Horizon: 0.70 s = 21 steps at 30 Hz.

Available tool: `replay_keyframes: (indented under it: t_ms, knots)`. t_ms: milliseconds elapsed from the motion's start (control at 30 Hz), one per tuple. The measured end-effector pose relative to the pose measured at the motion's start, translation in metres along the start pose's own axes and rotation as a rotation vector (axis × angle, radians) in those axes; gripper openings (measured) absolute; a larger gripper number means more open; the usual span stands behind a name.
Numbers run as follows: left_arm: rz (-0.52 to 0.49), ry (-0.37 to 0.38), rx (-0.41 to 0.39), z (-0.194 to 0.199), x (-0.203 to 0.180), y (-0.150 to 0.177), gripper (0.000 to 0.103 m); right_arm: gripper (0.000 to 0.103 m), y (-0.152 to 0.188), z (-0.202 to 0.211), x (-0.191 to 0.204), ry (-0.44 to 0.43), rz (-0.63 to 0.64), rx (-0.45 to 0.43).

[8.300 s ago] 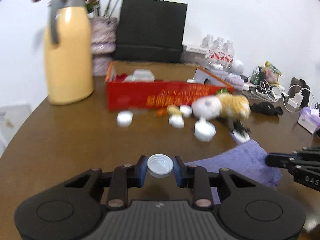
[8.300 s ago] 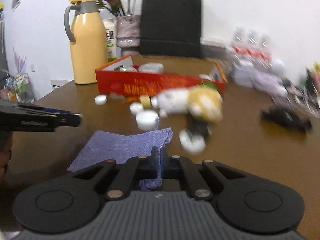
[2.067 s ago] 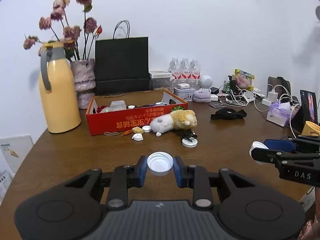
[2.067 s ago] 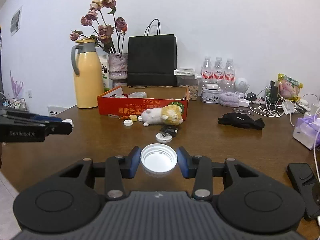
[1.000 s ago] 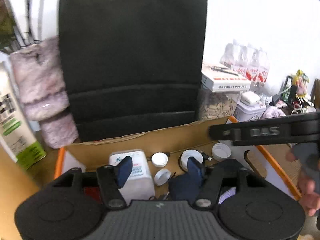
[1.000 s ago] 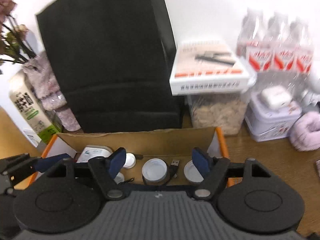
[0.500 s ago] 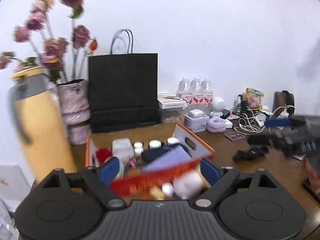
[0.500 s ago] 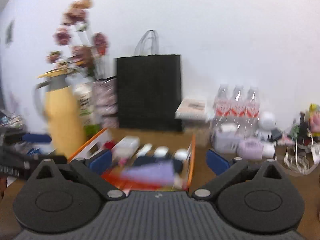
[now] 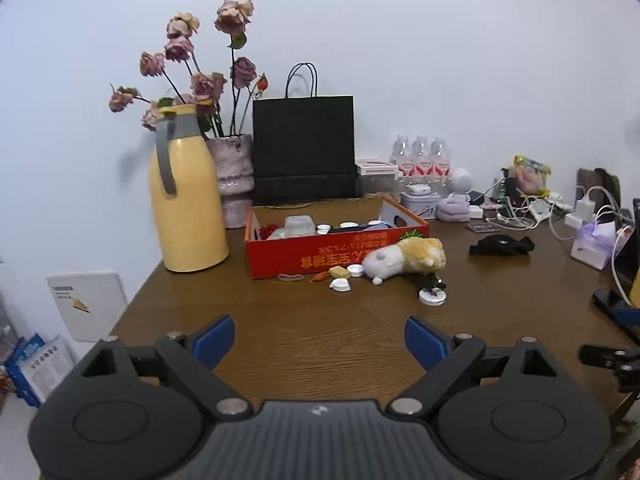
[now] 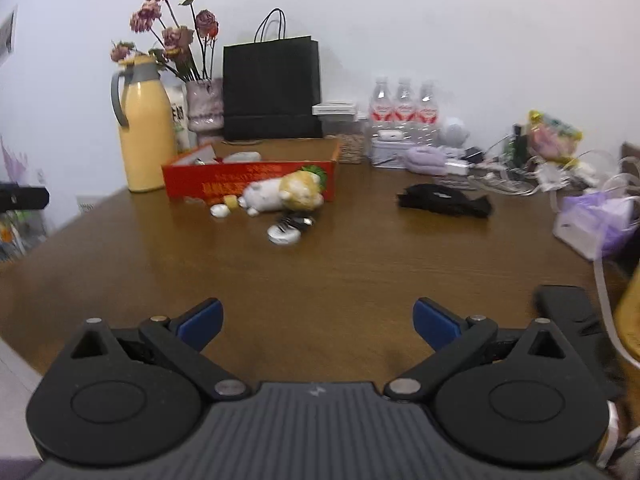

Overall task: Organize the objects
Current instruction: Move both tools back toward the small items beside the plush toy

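With my left claw [image 9: 318,338] and right claw [image 10: 316,320] both spread wide and empty, the loose white caps [image 9: 340,285] and plush toy [image 9: 404,260] lay just before the red box [image 9: 320,254], where I judged a hasty reach could scatter caps across the bench [image 9: 320,336].

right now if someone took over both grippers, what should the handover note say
Left gripper: jaws wide open, nothing between them, over bare table.
Right gripper: jaws wide open, empty too.
Red box sits at the back by the yellow jug; several white caps and a clear container are already inside.
Left to put away, all on the table in front of the box: plush toy, loose white caps, a small yellow block, and a white cap with a black clip.
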<state>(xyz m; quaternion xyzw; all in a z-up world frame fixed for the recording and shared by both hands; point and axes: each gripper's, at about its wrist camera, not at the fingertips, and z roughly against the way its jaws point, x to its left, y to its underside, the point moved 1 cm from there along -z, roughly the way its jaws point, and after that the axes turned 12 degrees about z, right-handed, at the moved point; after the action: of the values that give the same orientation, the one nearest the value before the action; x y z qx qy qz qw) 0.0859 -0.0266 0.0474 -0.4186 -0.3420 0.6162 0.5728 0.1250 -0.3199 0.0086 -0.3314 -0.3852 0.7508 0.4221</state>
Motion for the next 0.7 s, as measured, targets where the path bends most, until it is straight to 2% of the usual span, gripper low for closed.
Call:
replay_keyframes:
  t_ms: [233, 333, 533, 700]
  knots:
    - [-0.032, 0.047, -0.026, 0.007, -0.017, -0.002, 0.094, 0.103, -0.004, 0.026, 0.005, 0.041, 0.036, -0.066]
    - [-0.031, 0.069, -0.017, 0.003, -0.017, -0.001, 0.094, 0.103, -0.006, 0.025, 0.008, 0.031, 0.048, -0.074]
    - [0.013, 0.047, 0.03, -0.029, -0.009, -0.005, 0.094, 0.103, -0.01, 0.0, 0.016, -0.008, 0.051, -0.036]
    - [0.06, 0.03, 0.08, -0.07, 0.009, -0.005, 0.094, 0.103, -0.032, -0.034, 0.02, -0.038, 0.063, -0.042]
